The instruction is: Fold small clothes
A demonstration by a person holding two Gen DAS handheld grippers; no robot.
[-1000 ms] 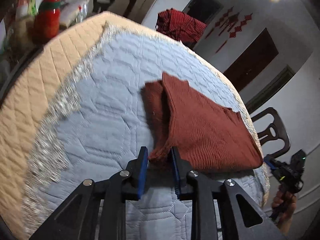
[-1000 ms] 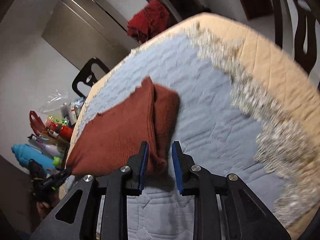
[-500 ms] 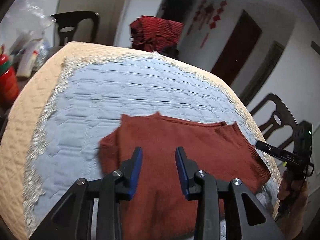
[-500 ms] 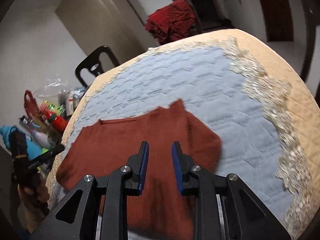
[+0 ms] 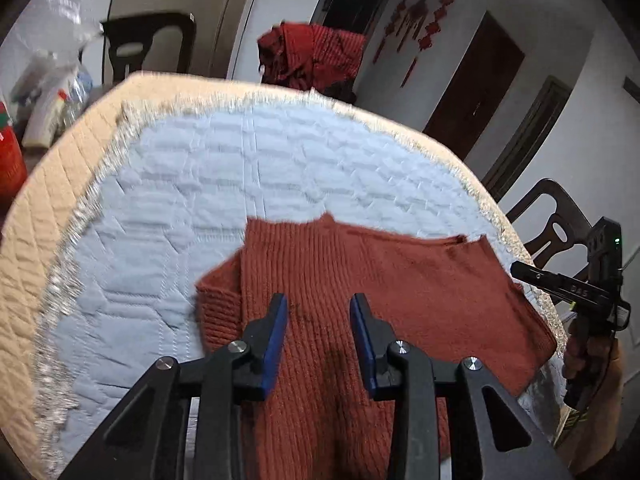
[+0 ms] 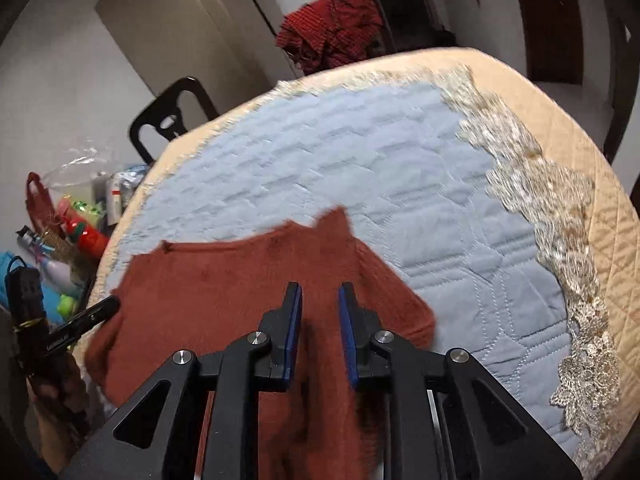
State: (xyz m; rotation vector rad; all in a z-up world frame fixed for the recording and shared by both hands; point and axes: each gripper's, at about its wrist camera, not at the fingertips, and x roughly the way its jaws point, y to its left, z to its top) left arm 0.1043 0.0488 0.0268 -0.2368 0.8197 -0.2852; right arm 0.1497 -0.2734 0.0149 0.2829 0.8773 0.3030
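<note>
A rust-red knitted garment (image 5: 400, 280) (image 6: 224, 288) lies flat on the pale blue quilted cover (image 5: 248, 168) (image 6: 360, 168), with one sleeve side folded in over the body. My left gripper (image 5: 320, 304) hovers open over the garment's near part, with the knit showing in its gap. Over the same garment, my right gripper (image 6: 320, 292) has its jaws closing; red knit lies between and below them, and the pads do not visibly press it. Each gripper also shows in the other's view: the right gripper (image 5: 520, 270) and the left gripper (image 6: 112, 304), each held by a hand.
A silver lace fringe (image 6: 560, 208) and a beige quilted border (image 5: 52, 184) ring the blue cover. Dark red checked clothes (image 5: 312, 56) (image 6: 332, 28) hang at the far side. Dark chairs (image 5: 148, 40) (image 5: 556, 228) stand around. Bottles and bags (image 6: 80, 224) crowd one side.
The left gripper, which was shut on the folded edge, has let go and opened. Both grippers swung across over the garment's body. The right jaws have narrowed a little.
</note>
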